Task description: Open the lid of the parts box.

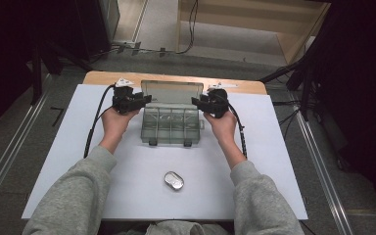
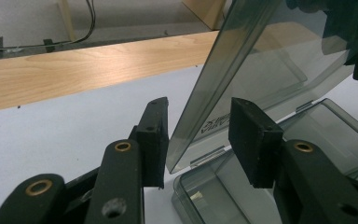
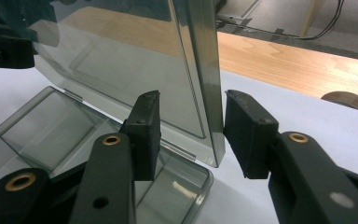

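Note:
A clear smoky plastic compartment box sits at the table's far middle, its lid raised nearly upright. My left gripper is at the lid's left edge and my right gripper at its right edge. In the left gripper view, the left gripper is open with the lid's side edge between its pads, over the box base. In the right gripper view, the right gripper is open astride the lid's other edge, gaps showing on both sides, above the empty base.
A small oval metal tin lies on the white table cover near the front. A bare wooden strip runs along the table's far edge. Beyond it are floor cables and a wooden frame.

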Demonstrator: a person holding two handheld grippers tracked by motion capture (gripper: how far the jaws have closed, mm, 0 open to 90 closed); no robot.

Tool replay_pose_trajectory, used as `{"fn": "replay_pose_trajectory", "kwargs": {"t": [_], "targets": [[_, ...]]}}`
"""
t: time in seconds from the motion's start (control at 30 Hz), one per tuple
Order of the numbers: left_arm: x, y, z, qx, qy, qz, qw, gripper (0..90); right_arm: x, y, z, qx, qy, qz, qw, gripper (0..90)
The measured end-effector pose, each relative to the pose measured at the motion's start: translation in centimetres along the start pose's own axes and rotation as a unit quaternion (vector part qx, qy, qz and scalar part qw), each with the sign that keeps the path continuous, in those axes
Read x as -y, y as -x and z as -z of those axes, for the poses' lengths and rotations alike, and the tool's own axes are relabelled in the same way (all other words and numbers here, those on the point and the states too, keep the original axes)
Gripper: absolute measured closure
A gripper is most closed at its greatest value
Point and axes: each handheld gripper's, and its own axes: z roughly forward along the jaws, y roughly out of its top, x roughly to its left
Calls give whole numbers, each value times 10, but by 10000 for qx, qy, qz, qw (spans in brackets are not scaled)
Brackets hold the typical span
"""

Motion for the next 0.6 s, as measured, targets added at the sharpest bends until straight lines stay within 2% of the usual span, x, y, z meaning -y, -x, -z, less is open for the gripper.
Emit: {"fn": "replay_pose_trajectory", "kwargs": {"t": [0.4,0.6], "targets": [[3,0,-10,-135,-15,38,9999,591,3,3,-7,147,6,-21,9999,607],[5,1,-15,-210,-31,-7,9998,598,5,2,-12,233,25,-27,9997,616]]}}
